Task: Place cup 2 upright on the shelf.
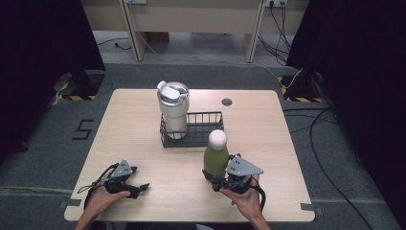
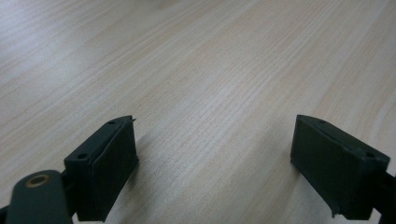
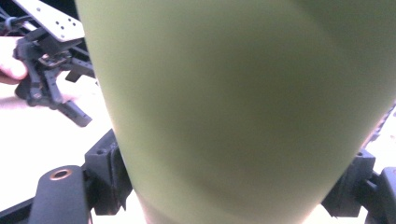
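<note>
Jaws of the right gripper [image 1: 216, 179] are largely hidden behind the green bottle [image 1: 216, 160], which is clamped low on its body, upright, near the table's [image 1: 143, 158] front edge. The left gripper [image 1: 139, 188] is held low over the wood with its jaws spread wide and empty. Farther back, a white tumbler [image 1: 173, 109] is seen in a black wire basket [image 1: 203, 127].

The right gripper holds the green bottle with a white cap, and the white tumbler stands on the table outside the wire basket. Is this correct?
Not quite. The high view shows the white tumbler standing inside the wire basket, at its left end. The rest is right: the right gripper holds the green bottle.
</note>
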